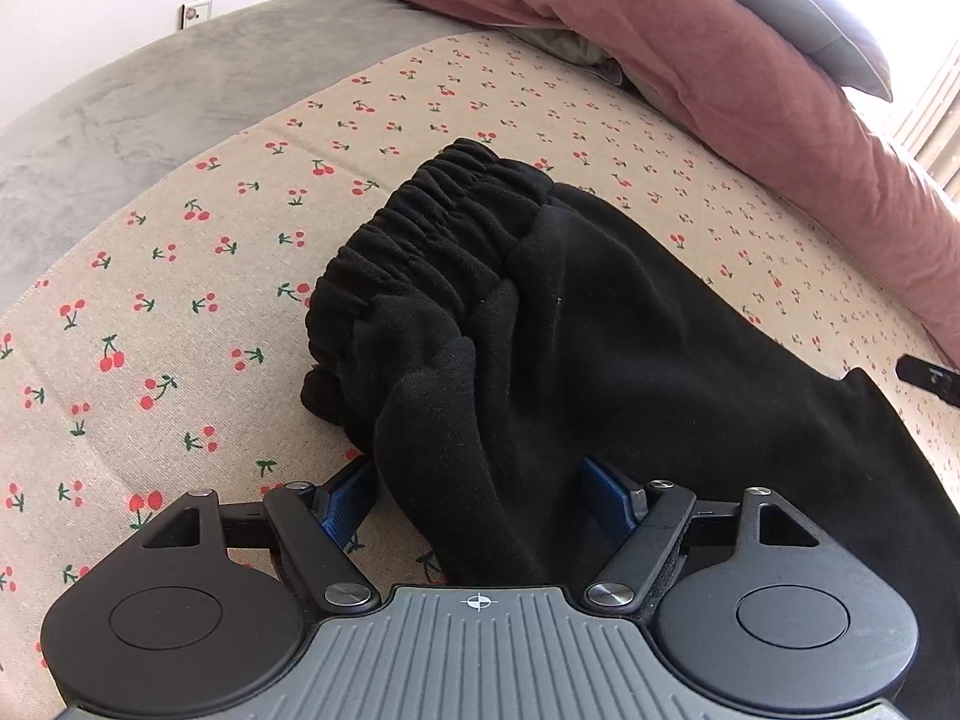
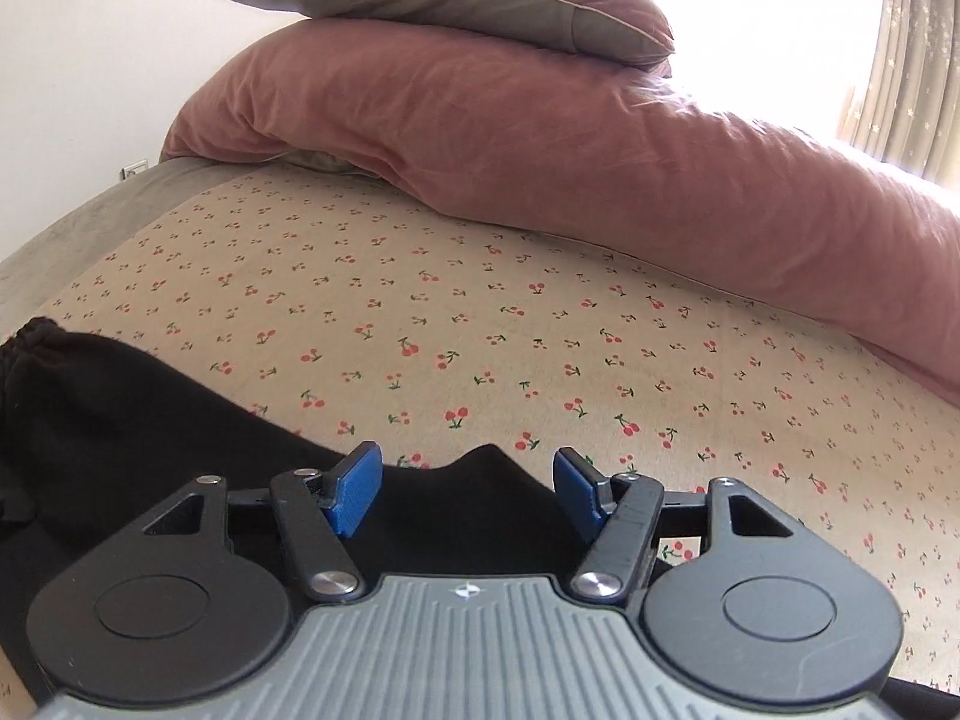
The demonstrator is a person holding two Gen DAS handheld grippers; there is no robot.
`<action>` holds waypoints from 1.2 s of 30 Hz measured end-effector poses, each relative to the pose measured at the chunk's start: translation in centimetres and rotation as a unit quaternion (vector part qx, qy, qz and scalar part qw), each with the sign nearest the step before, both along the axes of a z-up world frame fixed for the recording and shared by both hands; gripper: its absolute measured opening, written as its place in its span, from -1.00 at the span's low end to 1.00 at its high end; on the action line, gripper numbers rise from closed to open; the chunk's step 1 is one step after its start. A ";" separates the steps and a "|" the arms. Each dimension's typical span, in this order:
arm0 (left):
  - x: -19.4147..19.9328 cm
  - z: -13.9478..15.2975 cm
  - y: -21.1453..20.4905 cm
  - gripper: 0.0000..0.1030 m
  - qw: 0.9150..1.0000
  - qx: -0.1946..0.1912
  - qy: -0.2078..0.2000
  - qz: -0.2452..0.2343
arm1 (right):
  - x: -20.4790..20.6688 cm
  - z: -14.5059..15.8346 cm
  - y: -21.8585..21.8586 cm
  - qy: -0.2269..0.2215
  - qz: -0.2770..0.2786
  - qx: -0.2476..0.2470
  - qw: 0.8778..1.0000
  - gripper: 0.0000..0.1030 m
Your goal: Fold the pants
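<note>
Black pants (image 2: 150, 420) between spread blue fingers (image 2: 354, 489), cherry-print sheet (image 2: 480, 324) beyond.

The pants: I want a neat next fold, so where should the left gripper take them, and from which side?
Grip the waistband at its near end, coming in low from the near side along the sheet. The bunched elastic forms a thick raised ridge that open jaws can straddle; the rest of the pants lies flatter.

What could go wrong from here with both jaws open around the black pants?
1. Left gripper straddles a thick bunched fold of the pants; closing may catch only some of the layers.
2. Right gripper has just a small raised edge between its jaws; it could slip out or pinch the cherry-print sheet too.
</note>
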State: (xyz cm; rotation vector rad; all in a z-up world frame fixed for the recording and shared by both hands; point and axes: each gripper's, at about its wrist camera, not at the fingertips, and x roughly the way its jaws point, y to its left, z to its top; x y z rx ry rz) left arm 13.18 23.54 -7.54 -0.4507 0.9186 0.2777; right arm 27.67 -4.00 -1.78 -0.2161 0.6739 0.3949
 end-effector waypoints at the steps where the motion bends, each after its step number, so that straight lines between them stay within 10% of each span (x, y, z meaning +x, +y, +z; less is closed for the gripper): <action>1: 0.1 0.0 0.1 0.48 1.000 0.000 0.001 -0.002 | 1.1 -0.2 -0.2 0.004 -0.012 0.000 1.000 0.10; 8: -0.1 0.1 1.0 0.47 1.000 0.002 0.002 -0.010 | 5.1 -3.3 0.0 0.057 0.015 -0.008 0.998 0.08; 11: -0.4 -0.1 1.4 0.44 1.000 0.003 0.000 -0.005 | 5.2 -5.2 1.3 0.092 0.048 -0.024 0.994 -0.89; 13: -0.5 0.0 1.3 0.42 1.000 0.010 0.001 -0.002 | 4.1 -5.4 1.8 0.070 0.061 -0.045 0.995 -1.00; 20: -0.1 -0.1 0.3 0.42 0.999 0.047 0.014 0.003 | 2.5 -3.0 1.4 -0.010 0.005 -0.022 1.000 -1.00; 26: -0.1 0.1 0.0 0.45 0.998 0.055 0.018 0.012 | 1.1 -6.3 5.0 -0.059 -0.021 -0.139 0.988 -0.85; 30: -2.2 2.8 0.2 0.33 0.997 0.055 -0.016 0.055 | -2.6 -2.0 4.4 -0.108 -0.011 -0.034 0.994 -0.39; 36: -3.5 6.5 -0.7 0.37 0.988 0.032 -0.147 0.031 | -6.6 -3.9 8.9 -0.001 0.100 0.054 0.994 -0.39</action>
